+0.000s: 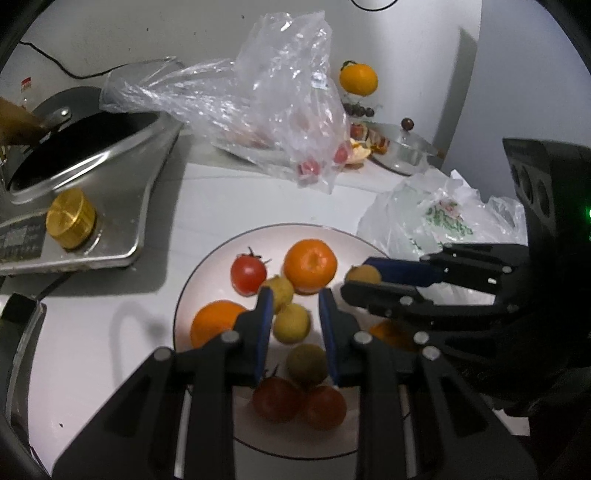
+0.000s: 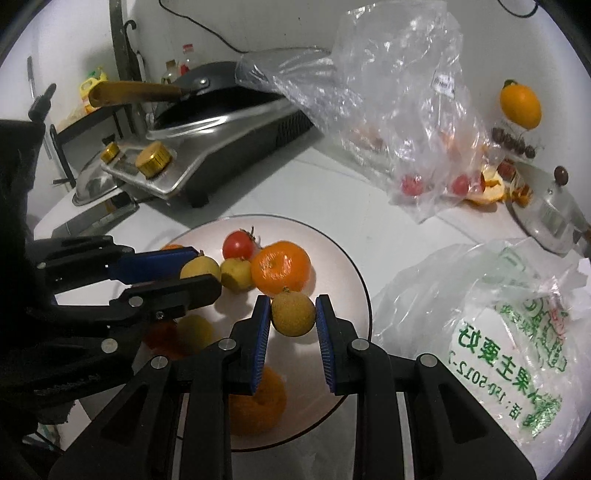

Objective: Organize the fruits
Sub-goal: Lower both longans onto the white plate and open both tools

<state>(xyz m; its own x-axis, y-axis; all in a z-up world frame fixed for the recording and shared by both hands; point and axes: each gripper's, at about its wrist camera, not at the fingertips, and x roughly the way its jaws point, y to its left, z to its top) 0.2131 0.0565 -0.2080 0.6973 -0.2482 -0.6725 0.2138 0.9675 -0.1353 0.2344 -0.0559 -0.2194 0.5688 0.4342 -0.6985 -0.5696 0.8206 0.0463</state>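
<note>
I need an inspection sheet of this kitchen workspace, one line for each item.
Surface: white counter.
Job's things: plate with oranges, tomatoes and small yellow fruits.
Clutter: clear bag, printed bag, orange peel.
Grippers: right tongs shut on a yellow fruit; left tongs shut on a small yellow fruit.
Cables: black cable on the wall.
Surroundings: stove with pan, pot lid.

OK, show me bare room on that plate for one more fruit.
Bare plate lies along the rim nearest the printed bag, beside the mandarin. The side toward the stove is crowded with tomatoes, small yellow fruits and the left claw.
</note>
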